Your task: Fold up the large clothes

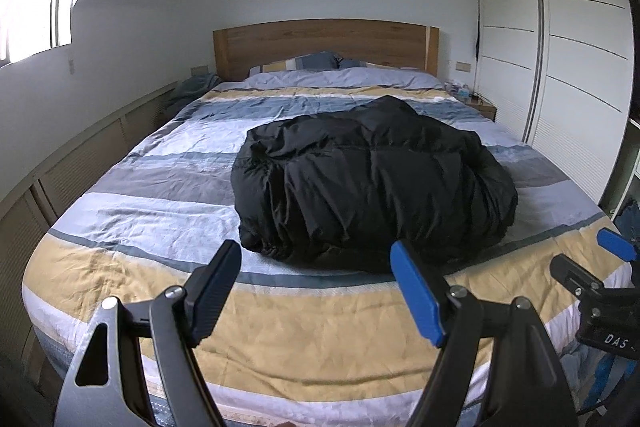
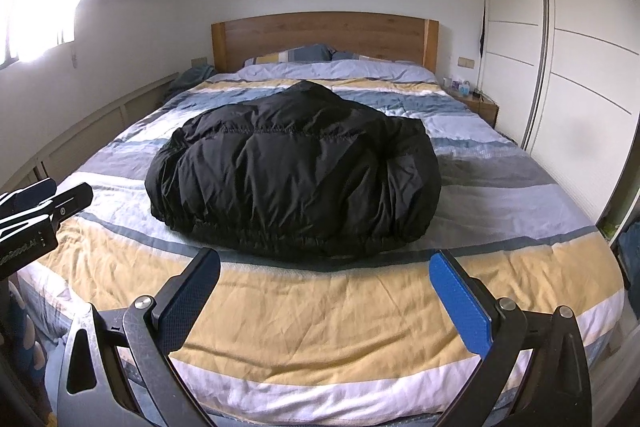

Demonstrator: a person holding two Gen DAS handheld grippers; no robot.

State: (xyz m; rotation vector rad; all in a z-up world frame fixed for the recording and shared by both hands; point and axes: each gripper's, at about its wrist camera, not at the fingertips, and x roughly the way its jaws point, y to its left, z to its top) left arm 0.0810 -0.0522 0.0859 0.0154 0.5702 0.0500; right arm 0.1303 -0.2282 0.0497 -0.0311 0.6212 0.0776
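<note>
Left wrist view shows my left gripper [image 1: 316, 291] and right gripper [image 2: 334, 297] both spread wide, holding nothing, hovering over the bed [image 1: 132, 223] foot, with the bundled black jacket [image 1: 372, 179] at twelve o'clock, ready, I judge, for grabbing its hem.

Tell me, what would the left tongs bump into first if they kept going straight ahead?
Probably the black puffy jacket heaped on the striped bed. The open left tongs point at its near edge, though depth is hard to judge.
</note>
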